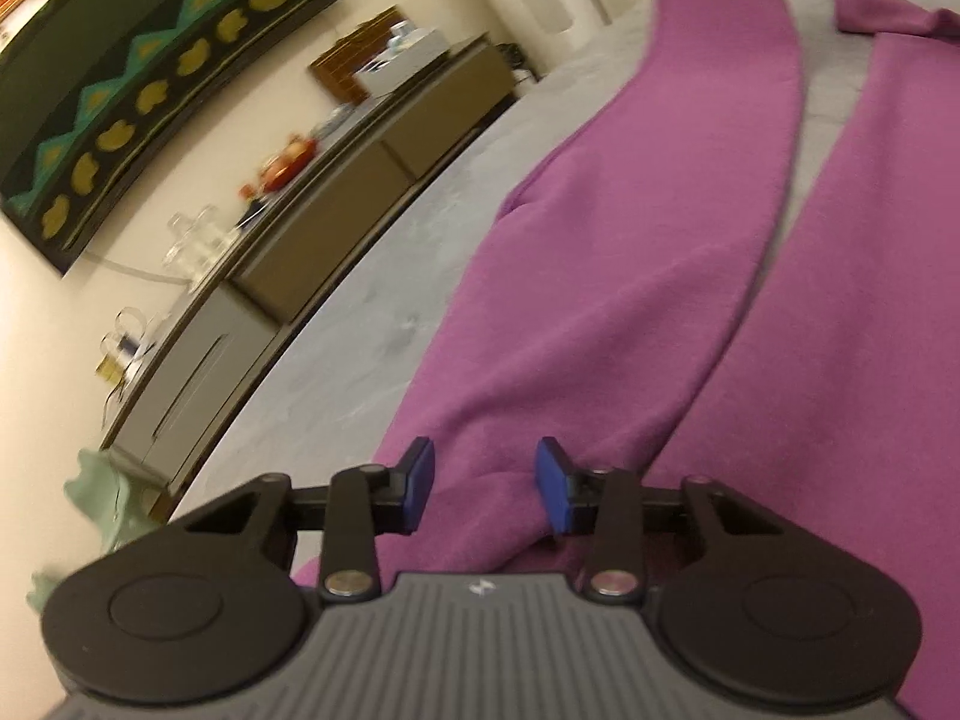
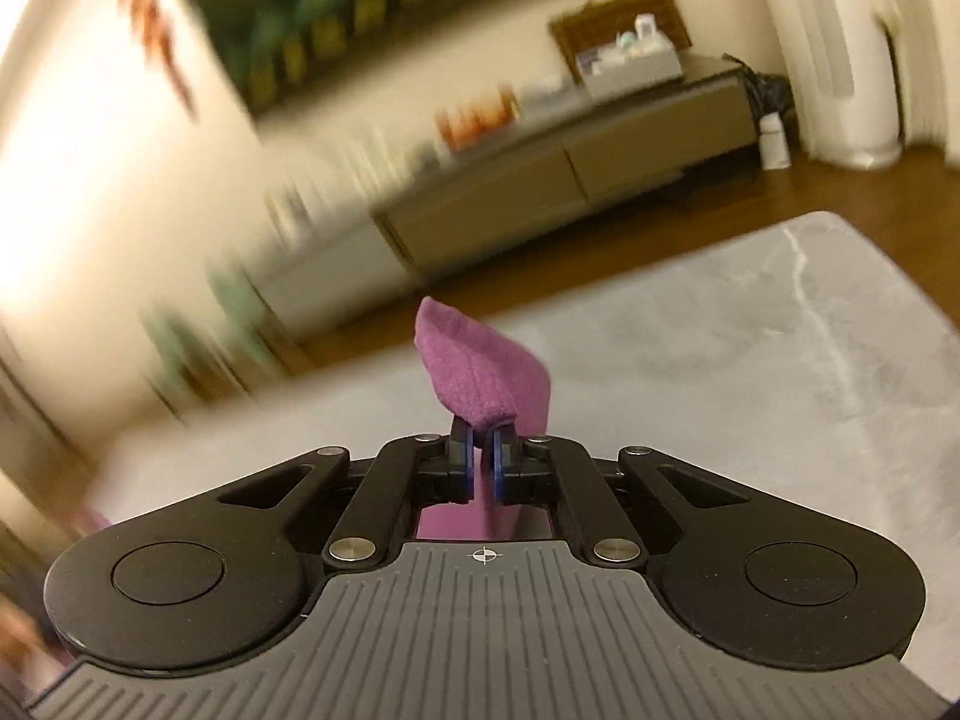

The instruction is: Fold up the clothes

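A mint-green cloth (image 1: 99, 495) is seen at the far left of the left wrist view, beside a long low sideboard (image 1: 312, 252) set against the wall. A grey mat (image 1: 384, 324) carries the purple garment (image 1: 630, 300), which is spread along the mat's right part. The left gripper (image 1: 485, 489) is held partly open over a raised fold of that garment; purple fabric lies between the blue pads (image 1: 555, 486), though it cannot be told whether they press it. In the right wrist view, the right gripper (image 2: 481, 461) is clamped on a hem of the purple garment, lifted above the mat.
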Demonstrator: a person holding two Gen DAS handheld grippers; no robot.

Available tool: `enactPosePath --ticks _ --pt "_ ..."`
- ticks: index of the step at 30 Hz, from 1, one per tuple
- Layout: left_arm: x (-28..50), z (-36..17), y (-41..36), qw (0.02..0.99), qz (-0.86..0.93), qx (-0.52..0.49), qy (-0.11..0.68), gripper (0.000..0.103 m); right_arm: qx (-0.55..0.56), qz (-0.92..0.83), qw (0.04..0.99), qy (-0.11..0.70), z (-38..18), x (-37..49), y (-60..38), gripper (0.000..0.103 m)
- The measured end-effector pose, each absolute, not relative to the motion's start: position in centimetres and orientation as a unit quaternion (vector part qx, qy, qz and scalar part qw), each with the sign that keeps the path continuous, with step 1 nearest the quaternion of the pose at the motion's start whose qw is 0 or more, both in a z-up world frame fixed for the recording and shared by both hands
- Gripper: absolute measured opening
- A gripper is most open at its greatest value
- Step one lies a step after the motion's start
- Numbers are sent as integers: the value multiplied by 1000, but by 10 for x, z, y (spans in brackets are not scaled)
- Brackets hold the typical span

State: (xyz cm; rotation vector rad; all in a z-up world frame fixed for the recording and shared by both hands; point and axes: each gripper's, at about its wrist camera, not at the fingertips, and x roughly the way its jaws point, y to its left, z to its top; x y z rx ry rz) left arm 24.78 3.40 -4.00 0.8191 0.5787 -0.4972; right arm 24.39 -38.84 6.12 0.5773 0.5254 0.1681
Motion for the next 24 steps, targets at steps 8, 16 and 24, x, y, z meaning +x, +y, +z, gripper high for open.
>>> enactPosePath --ticks 8,16,24 --pt "226 -34 59 813 -278 422 290 55 497 137 845 139 80 215 -413 3" --pt "245 -64 40 811 -236 471 253 40 534 128 823 146 68 219 -391 3" --pt "266 -8 86 871 -277 316 255 3 504 120 844 139 99 216 -395 3"
